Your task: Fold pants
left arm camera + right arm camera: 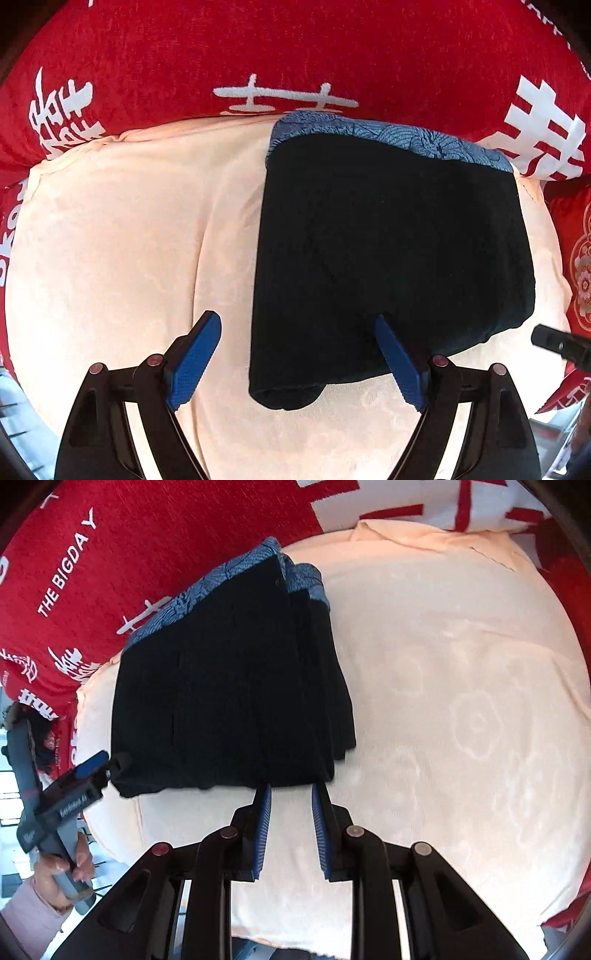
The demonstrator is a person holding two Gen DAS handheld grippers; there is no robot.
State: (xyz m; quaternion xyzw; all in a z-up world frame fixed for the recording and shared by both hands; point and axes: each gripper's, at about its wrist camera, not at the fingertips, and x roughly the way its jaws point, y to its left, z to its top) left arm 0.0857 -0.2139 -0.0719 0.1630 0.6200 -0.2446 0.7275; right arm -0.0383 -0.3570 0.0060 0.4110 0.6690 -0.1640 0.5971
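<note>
The dark pants (388, 251) lie folded into a thick rectangle on a cream cushion (129, 240), on top of a blue patterned cloth (388, 134) that shows along the far edge. My left gripper (295, 319) points down over the pants' near left corner. It is open wide, one blue pad over the fabric and the other over the cushion. My right gripper (291, 788) hovers at the near edge of the pants (236, 686), its jaws a narrow gap apart with nothing between them. The right wrist view also shows the left gripper (105, 764) at the pants' left corner.
A red blanket (258, 48) with white lettering surrounds the cushion at the back and sides. A hand (62, 871) in a pale sleeve holds the left gripper's handle. The cream cushion (461, 701) stretches bare to the right of the pants.
</note>
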